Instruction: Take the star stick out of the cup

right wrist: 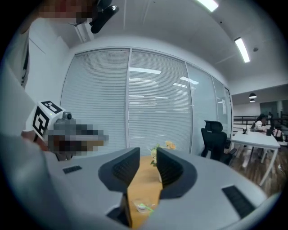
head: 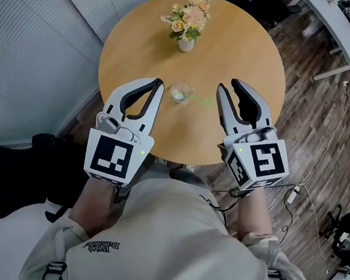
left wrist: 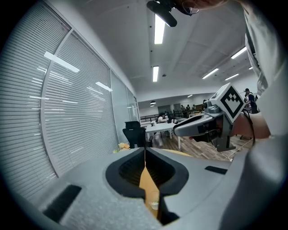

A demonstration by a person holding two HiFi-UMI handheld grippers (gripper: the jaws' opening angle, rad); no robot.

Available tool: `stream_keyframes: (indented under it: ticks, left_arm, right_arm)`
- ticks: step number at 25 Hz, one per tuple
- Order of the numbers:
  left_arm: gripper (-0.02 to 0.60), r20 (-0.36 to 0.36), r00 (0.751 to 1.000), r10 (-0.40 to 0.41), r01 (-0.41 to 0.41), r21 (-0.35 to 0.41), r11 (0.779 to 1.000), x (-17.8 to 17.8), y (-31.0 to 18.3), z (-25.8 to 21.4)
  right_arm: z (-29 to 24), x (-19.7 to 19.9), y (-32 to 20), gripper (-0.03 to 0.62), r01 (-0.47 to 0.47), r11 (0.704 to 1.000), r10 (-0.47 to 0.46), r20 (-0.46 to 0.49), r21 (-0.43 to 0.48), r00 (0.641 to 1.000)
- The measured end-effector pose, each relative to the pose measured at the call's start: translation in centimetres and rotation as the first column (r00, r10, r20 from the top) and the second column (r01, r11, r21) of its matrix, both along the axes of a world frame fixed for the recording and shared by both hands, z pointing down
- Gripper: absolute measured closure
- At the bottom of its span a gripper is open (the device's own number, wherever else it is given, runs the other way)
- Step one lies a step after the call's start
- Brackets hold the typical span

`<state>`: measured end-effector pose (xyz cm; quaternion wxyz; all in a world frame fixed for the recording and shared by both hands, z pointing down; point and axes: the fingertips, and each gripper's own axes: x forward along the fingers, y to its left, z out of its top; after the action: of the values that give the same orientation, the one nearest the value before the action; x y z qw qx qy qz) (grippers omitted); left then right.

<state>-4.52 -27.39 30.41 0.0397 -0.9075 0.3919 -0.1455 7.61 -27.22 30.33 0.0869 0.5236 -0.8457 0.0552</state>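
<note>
A small clear glass cup (head: 181, 93) stands on the round wooden table (head: 252, 45), near its front edge. Something pale green, the star stick (head: 178, 96), lies inside it; its shape is too small to make out. My left gripper (head: 161, 83) hovers just left of the cup with its jaws closed tip to tip and nothing between them. To the cup's right my right gripper (head: 227, 85) hangs open and empty. The right gripper view has the cup (right wrist: 143, 207) low between the open jaws, well ahead of them. In the left gripper view the cup (left wrist: 154, 204) shows through the slit under the closed tips.
A white vase of flowers (head: 186, 44) stands behind the cup toward the table's far side. A black chair or bag (head: 5, 175) sits on the floor at the left. Cables (head: 293, 194) trail over the wooden floor at the right.
</note>
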Motion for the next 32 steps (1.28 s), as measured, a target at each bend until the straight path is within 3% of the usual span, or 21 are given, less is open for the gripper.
stream_keyframes:
  ticks: [4, 9, 17, 20, 32]
  left_arm:
    - [0.560, 0.018, 1.000, 0.011, -0.010, -0.022, 1.000, 0.1, -1.1, 1.6]
    - [0.560, -0.016, 1.000, 0.011, -0.012, -0.076, 0.997, 0.2, -2.7, 2.9]
    - [0.560, 0.049, 0.999, 0.017, -0.011, -0.118, 0.993, 0.3, -4.4, 6.7]
    - [0.560, 0.082, 0.996, 0.029, -0.017, -0.142, 0.990, 0.5, -4.6, 8.7]
    - [0.560, 0.105, 0.992, 0.063, -0.035, -0.254, 0.967, 1.4, -4.1, 14.0]
  right_arm:
    - [2.8, 0.0, -1.4, 0.482, -0.007, 0.998, 0.007, 0.000, -0.067, 1.000]
    - [6.9, 0.5, -2.8, 0.474, -0.023, 0.987, 0.023, 0.001, -0.161, 1.000]
    - [12.3, 0.9, -4.0, 0.456, -0.041, 0.959, 0.035, -0.024, -0.282, 0.999]
    - [14.3, 1.3, -4.0, 0.454, -0.058, 0.945, 0.048, -0.039, -0.321, 0.998]
    - [21.6, 1.7, -3.6, 0.454, -0.078, 0.874, 0.073, -0.030, -0.480, 0.997]
